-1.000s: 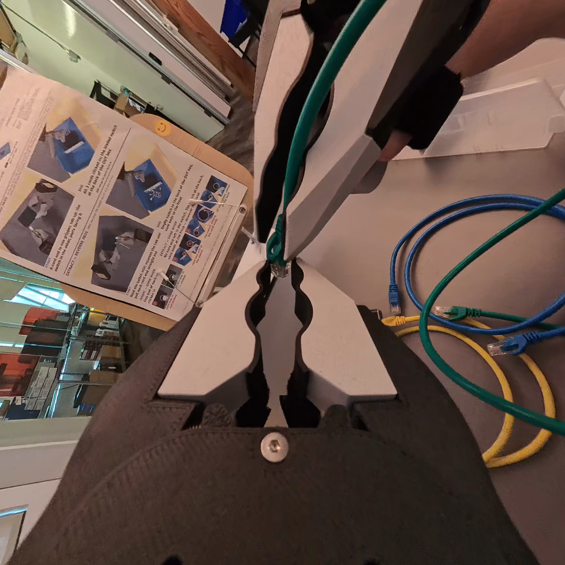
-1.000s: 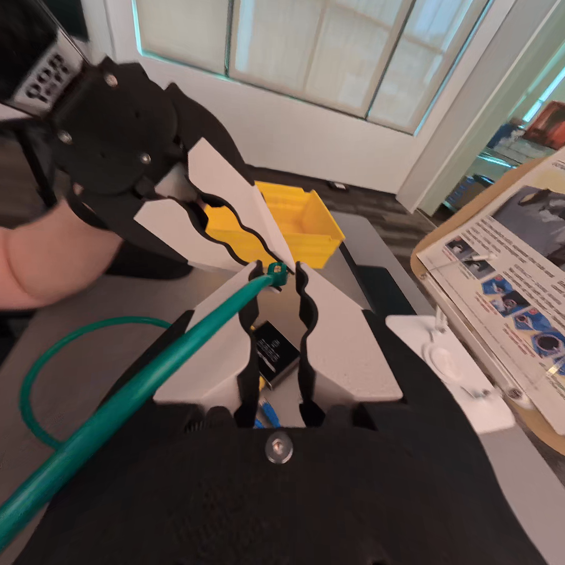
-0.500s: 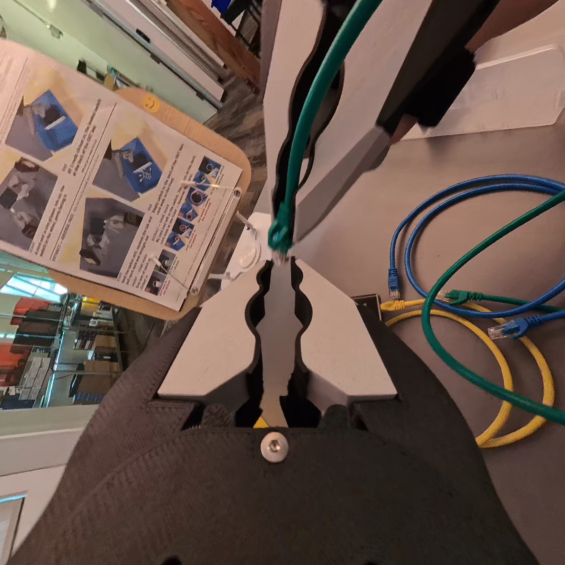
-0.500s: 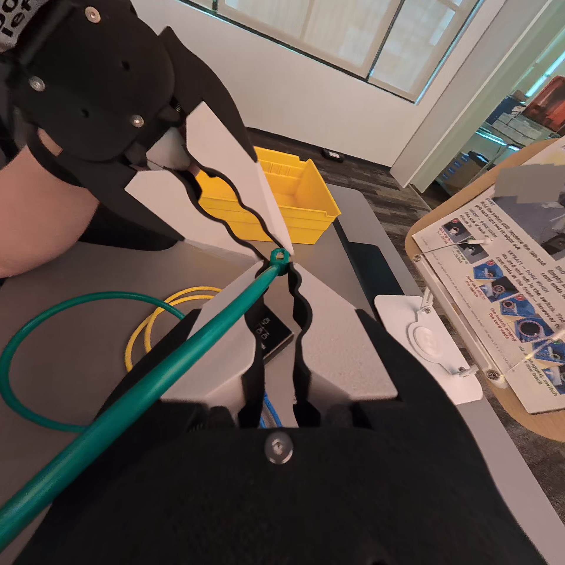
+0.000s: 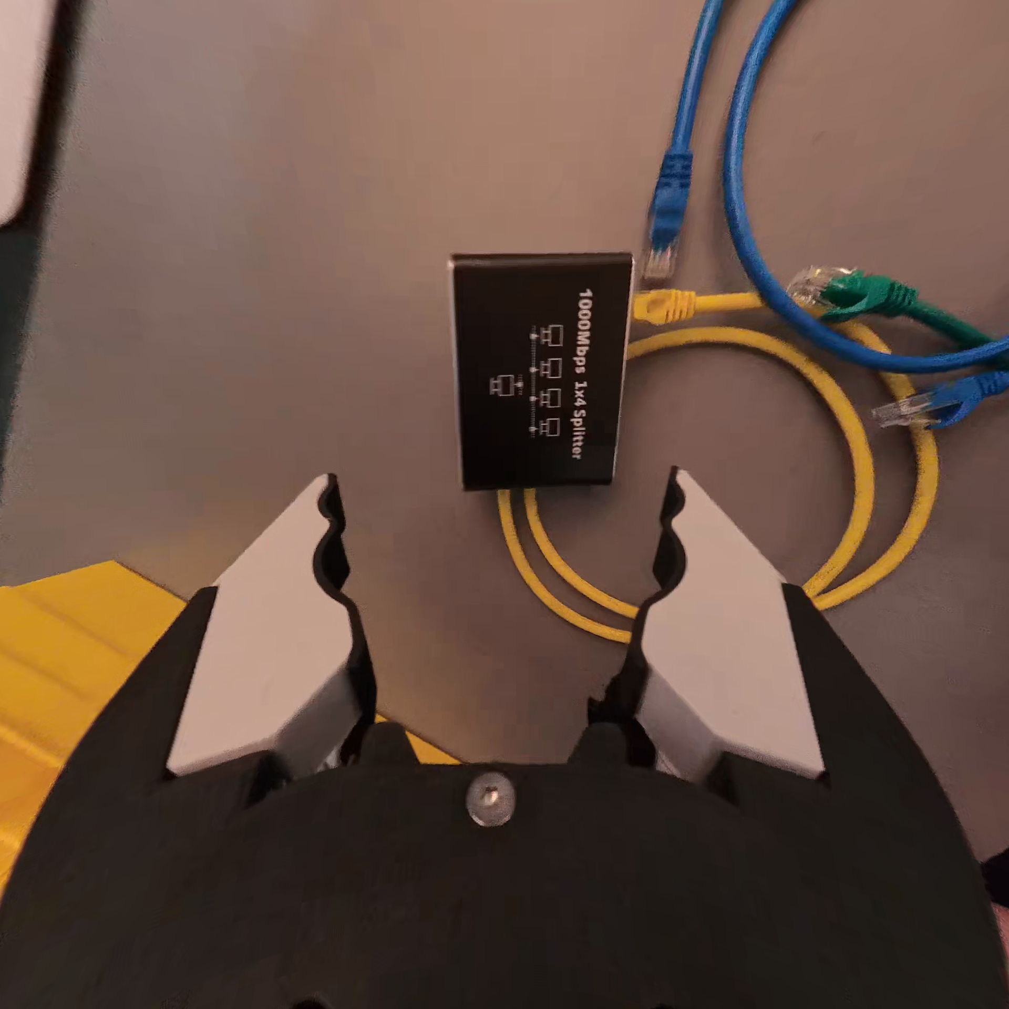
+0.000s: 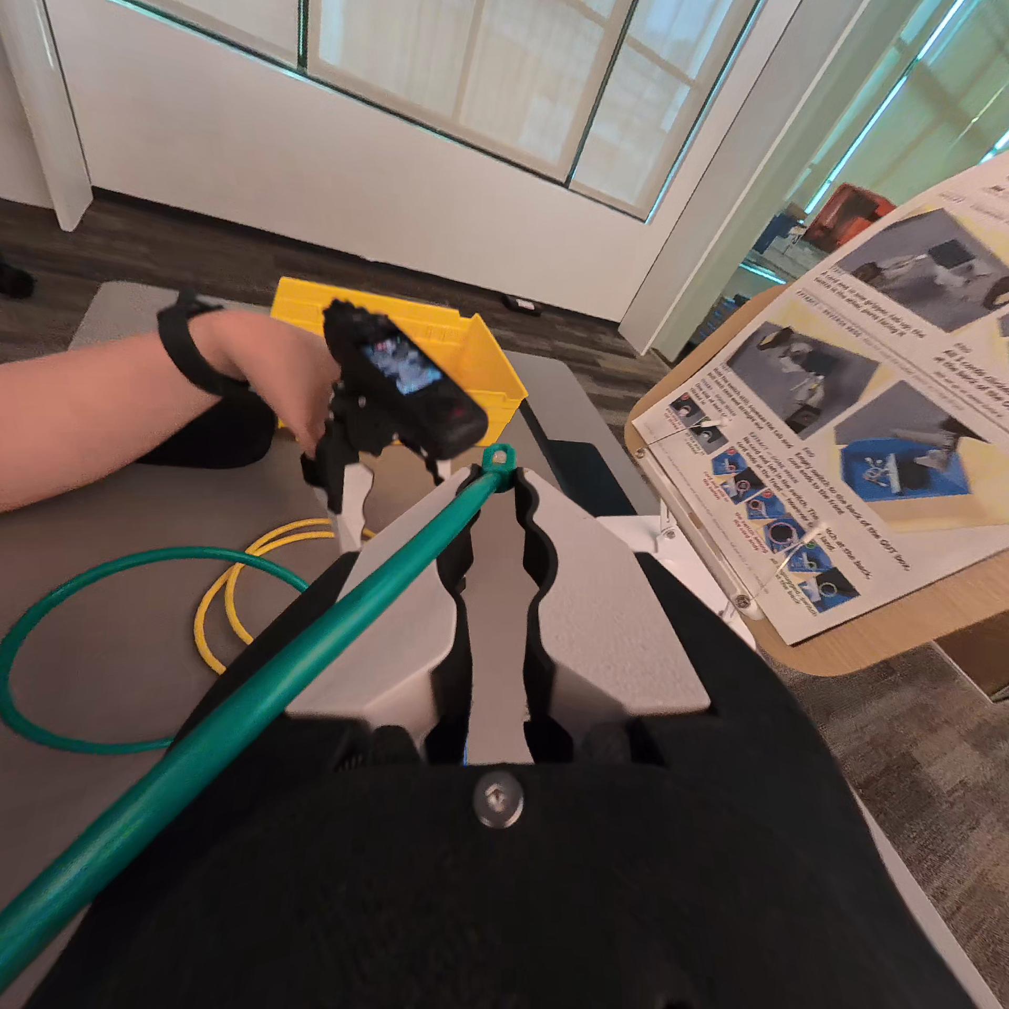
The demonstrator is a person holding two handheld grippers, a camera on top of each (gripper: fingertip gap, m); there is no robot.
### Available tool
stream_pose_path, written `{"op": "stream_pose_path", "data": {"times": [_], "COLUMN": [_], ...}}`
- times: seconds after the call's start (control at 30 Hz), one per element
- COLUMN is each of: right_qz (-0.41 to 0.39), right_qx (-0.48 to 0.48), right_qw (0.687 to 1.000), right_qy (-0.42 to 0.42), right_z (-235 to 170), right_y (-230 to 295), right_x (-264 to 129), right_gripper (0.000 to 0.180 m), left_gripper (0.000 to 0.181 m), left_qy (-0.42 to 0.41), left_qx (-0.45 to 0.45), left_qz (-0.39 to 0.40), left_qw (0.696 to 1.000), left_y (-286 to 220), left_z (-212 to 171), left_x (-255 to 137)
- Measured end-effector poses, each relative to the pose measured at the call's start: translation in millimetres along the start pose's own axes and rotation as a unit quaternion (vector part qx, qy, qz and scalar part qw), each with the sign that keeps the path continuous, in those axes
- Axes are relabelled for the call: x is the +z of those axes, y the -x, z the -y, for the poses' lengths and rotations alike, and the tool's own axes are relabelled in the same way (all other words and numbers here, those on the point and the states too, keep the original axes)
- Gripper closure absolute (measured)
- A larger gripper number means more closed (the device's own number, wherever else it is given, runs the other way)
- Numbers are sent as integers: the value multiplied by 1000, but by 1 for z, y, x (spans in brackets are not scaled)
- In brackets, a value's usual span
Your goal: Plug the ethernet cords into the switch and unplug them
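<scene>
The black switch (image 5: 538,371) lies flat on the grey table (image 5: 273,273). A yellow cord (image 5: 663,306) is plugged into its right side and loops beside it. My left gripper (image 5: 501,480) is open wide and empty, pointing down just short of the switch's near edge. My right gripper (image 6: 498,475) is shut on the plug end of a green cord (image 6: 273,682), which trails back to the left over the table. The left gripper (image 6: 349,518) also shows in the right wrist view, held by a hand. The green cord's other plug (image 5: 852,295) and two blue plugs (image 5: 663,218) lie loose right of the switch.
A yellow bin (image 6: 464,349) stands at the table's far side, behind the left gripper. A board with a printed instruction sheet (image 6: 846,437) stands on the right on a white base (image 6: 628,535). Loops of blue cord (image 5: 764,273) lie right of the switch. Tip to tip, the grippers are about 25 cm apart. The black switch (image 5: 538,371) is about 4 cm from my left fingertips.
My left gripper has left the green plug held by my right gripper, opened wide and swung down over the switch. My right gripper still holds the green cord.
</scene>
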State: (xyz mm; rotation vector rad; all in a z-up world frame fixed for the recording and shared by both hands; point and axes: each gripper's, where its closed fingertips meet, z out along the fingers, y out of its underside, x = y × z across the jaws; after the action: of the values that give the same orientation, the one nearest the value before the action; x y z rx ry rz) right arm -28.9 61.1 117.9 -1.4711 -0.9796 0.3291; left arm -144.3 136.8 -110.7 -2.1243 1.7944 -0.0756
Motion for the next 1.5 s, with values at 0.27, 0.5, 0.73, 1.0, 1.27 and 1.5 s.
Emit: {"op": "stream_pose_path", "data": {"times": [0.27, 0.5, 0.73, 1.0, 1.27, 1.5], "right_qz": [-16, -11, 6, 40, 126, 104], "right_qx": [11, 4, 7, 33, 57, 64], "right_qw": [1000, 1000, 1000, 998, 990, 992], "right_qy": [-7, -1, 20, 39, 19, 31], "right_z": [0, -1, -11, -24, -12, -18], "right_y": [-13, -9, -3, 4, 28, 19], "right_x": [-13, -12, 1, 14, -7, -9], "right_gripper": [169, 169, 169, 169, 169, 170], "left_gripper": [72, 105, 106, 107, 107, 107], "left_qy": [108, 101, 51, -24, -114, -95], "left_qx": [21, 12, -104, -192, -225, -241], "left_qz": [35, -49, -154, -219, -229, -192], "left_qw": [993, 994, 981, 956, 940, 947], "left_y": [-1, -18, -20, -4, 13, 20], "left_z": [-14, -12, 0, 5, 14, 21], "left_x": [38, 48, 44, 26, -11, 18]}}
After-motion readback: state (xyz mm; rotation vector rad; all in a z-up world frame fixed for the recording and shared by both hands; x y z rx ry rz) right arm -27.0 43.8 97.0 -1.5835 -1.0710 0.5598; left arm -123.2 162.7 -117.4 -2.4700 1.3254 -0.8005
